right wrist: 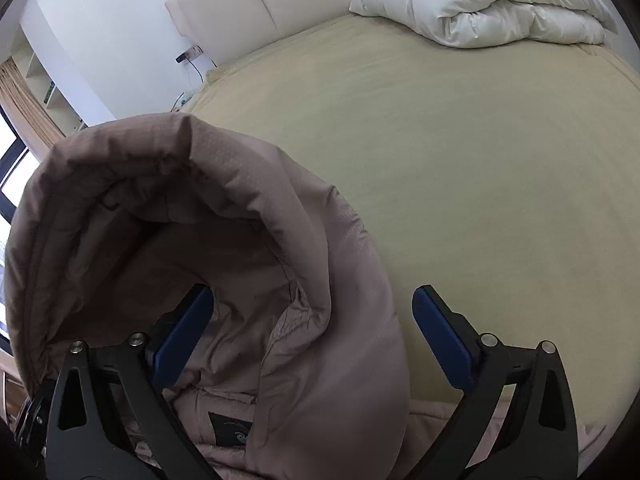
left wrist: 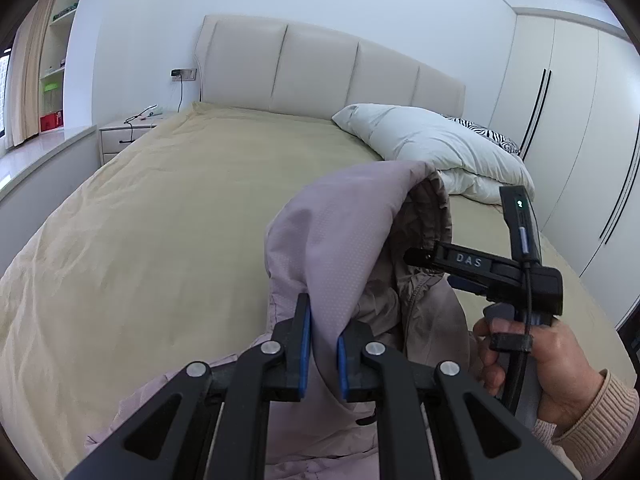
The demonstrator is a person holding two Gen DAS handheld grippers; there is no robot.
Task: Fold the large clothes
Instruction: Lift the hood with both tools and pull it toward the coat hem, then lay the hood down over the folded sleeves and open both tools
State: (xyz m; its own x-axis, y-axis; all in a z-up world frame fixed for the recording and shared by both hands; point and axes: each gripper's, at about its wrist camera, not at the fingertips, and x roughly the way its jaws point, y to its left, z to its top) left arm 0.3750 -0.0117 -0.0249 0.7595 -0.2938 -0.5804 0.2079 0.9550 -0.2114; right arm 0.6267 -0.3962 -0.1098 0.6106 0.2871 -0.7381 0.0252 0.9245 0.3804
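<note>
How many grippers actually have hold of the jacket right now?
1. The left gripper is pinched on a fold of the mauve jacket below the hood. The right gripper is open, straddling the hood's rim, one finger inside, one outside, not clamped.

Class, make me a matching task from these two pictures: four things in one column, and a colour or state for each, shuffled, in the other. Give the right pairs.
Things:
1. left gripper
2. right gripper
3. duvet
4. bedsheet

States:
A. white, bundled near the headboard
B. beige, spread flat
C. shut on the mauve jacket
D. open around the jacket's hood edge

Pairs: 1-C, 2-D, 3-A, 4-B
</note>
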